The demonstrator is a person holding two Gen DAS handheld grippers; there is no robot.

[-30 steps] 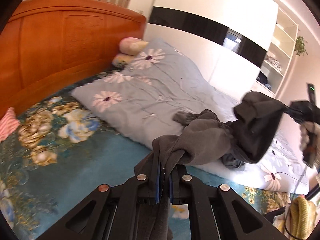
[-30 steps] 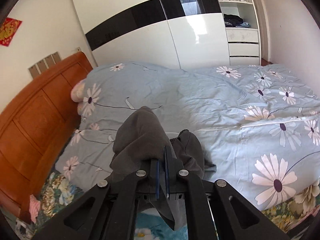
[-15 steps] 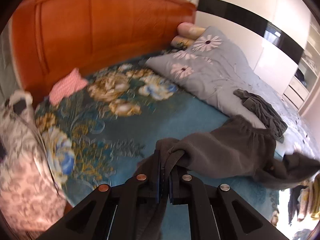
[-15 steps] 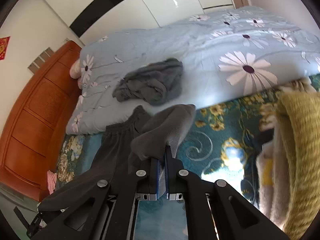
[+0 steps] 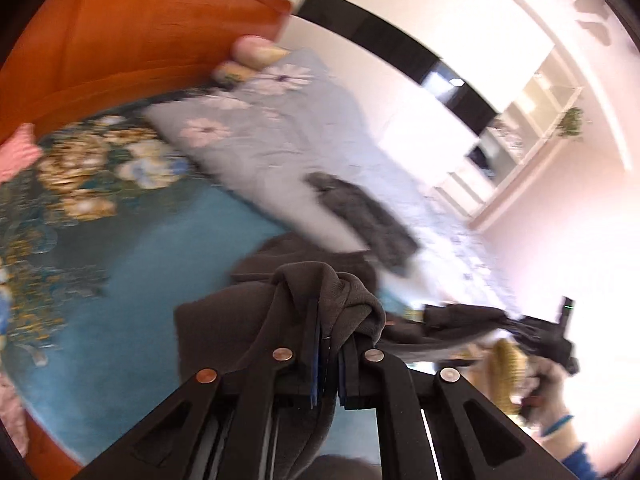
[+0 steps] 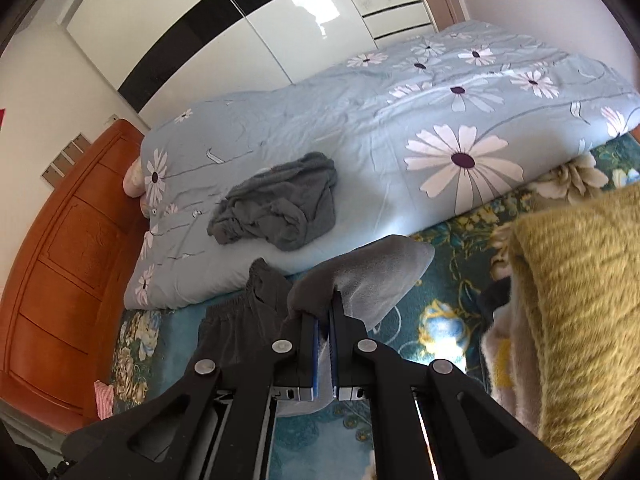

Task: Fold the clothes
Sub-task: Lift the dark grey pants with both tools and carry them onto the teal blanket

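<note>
My left gripper (image 5: 328, 344) is clenched on a bunched edge of the dark grey garment (image 5: 248, 320); cloth humps up over both fingertips & hangs down between the gripper arms toward me. Rest of it spreads just ahead & to the left of the gripper, over the teal floral bedsheet (image 5: 132, 248). From the pinch a taut strip runs off to the right, to my right gripper (image 5: 548, 340) seen far right in the left wrist view, blurred.

Right gripper (image 6: 324, 316) also clamped on the same dark grey garment (image 6: 240, 320): a fold sticks up past the tips, paler where sun hits it. Waistband part w/ gathered elastic lies just ahead-left of the gripper on the bedsheet (image 6: 424, 320), its top edge touching the edge of the blue daisy duvet (image 6: 400, 120).

2nd grey garment (image 6: 276, 204) sits crumpled on the duvet, further ahead of the right gripper, apart from the one I hold. Yellow fuzzy cloth (image 6: 576, 300) close on the right. Wooden headboard (image 6: 68, 264) far left.
</note>
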